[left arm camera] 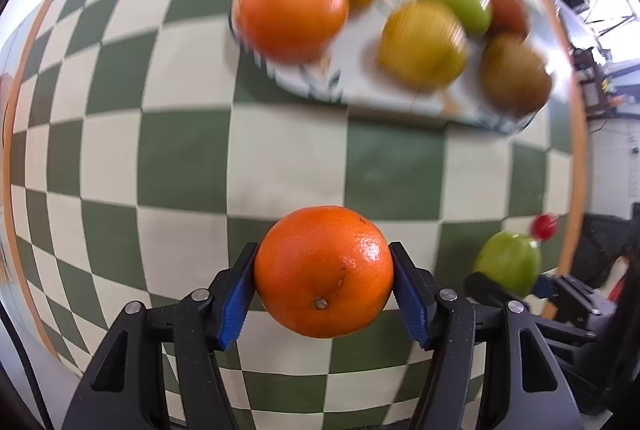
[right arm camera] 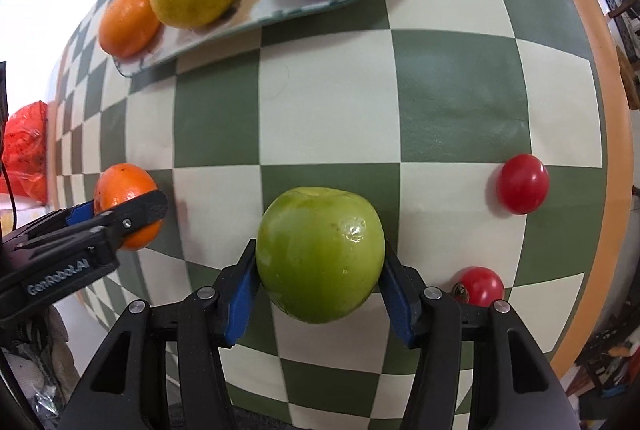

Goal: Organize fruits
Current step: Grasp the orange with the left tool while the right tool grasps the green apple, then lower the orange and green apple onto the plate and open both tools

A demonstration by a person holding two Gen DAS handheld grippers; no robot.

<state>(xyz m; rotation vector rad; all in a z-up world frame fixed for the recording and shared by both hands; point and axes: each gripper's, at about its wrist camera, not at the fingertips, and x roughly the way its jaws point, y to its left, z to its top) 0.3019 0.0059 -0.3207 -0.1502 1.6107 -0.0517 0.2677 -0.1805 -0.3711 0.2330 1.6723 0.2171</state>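
Both tongs (left arm camera: 323, 280) (right arm camera: 320, 270) grip fruit near tablecloth edge (right arm camera: 600, 77).

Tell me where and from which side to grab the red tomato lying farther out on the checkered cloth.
Grip the farther tomato across its widest middle, coming from above with the fingers to its left and right. It is small, round and smooth, so an off-centre pinch would probably squirt it away. Bare tablecloth surrounds it, so both fingers fit.

orange (left arm camera: 324, 272): clamped, stem end showing | green apple (right arm camera: 320, 256): clamped | two red tomatoes (right arm camera: 522, 183): on cloth
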